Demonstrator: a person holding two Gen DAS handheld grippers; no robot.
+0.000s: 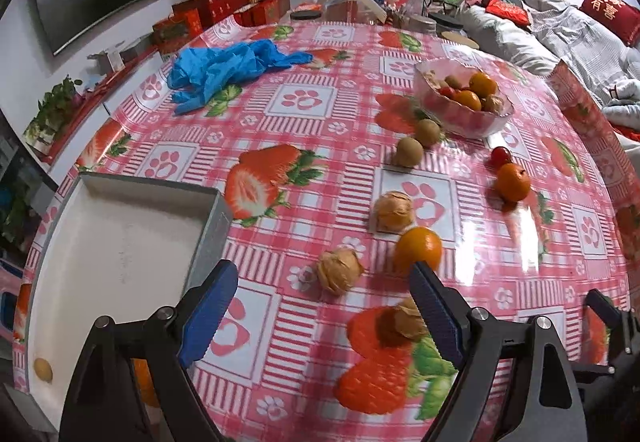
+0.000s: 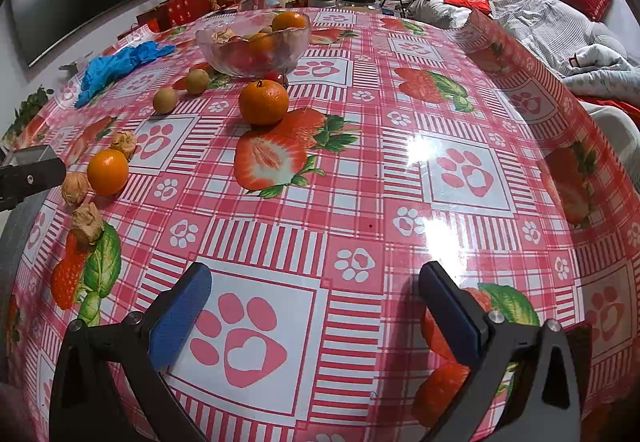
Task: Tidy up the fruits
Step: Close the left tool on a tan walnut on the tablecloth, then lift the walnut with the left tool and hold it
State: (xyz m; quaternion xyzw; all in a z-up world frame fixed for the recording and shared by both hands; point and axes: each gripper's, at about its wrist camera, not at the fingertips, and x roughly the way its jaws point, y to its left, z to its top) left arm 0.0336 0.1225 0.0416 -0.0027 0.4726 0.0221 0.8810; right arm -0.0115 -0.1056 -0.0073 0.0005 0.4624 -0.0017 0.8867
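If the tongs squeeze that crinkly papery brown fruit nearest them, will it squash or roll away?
The crinkly papery brown husk fruit beside the left tongs looks thin-skinned and wrinkled, so its husk would probably crumple under a firm squeeze. It seems small and light. Its lumpy, uneven shape suggests it would wobble rather than roll far on the glossy pink tablecloth.

light: bright indoor | glare: white patches on glossy tablecloth (image 2: pixel 424 150) | edges: fisheye bending, dark corners | focus: sharp
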